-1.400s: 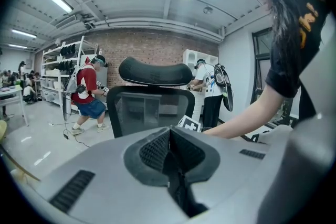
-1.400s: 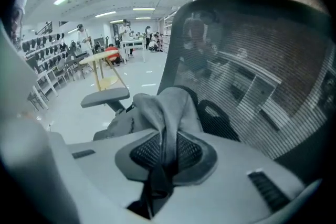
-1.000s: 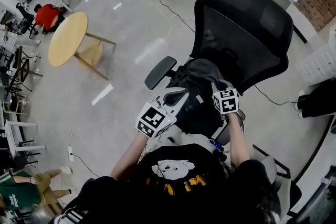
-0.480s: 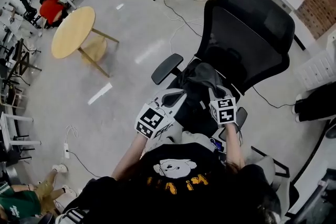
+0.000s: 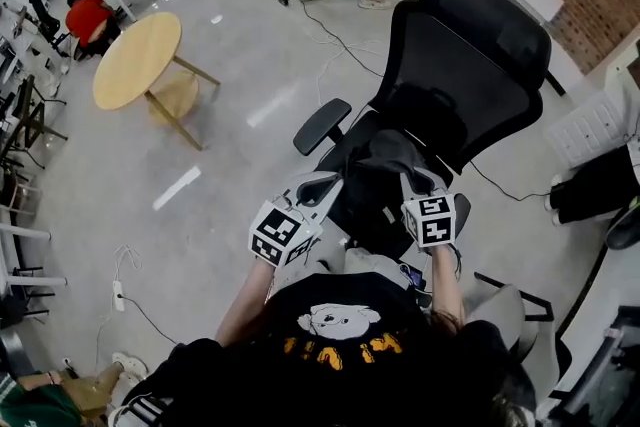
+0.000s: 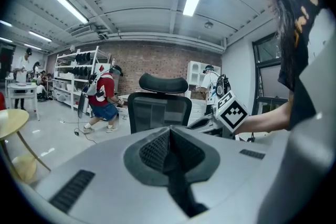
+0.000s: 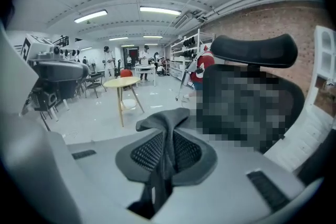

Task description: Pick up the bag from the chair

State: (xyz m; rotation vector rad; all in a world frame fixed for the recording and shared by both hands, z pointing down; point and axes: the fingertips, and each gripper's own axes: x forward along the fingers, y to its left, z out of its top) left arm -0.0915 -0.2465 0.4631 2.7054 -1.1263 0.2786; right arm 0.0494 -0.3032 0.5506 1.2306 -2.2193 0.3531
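Since 1 second ago, both tools have drawn back a little from the chair toward the person. The bag, dark grey and slumped, sits on the chair's seat against the backrest. The right tool is nearly closed, its 2 pads pinching a grey fold of the bag's fabric, which sticks up above them. The left tool hangs at the seat's front edge, near the armrest on its own side. Its jaws are pressed together with nothing showing between them. Well apart from the chair, off past that armrest, a round wooden table stands on the grey floor.
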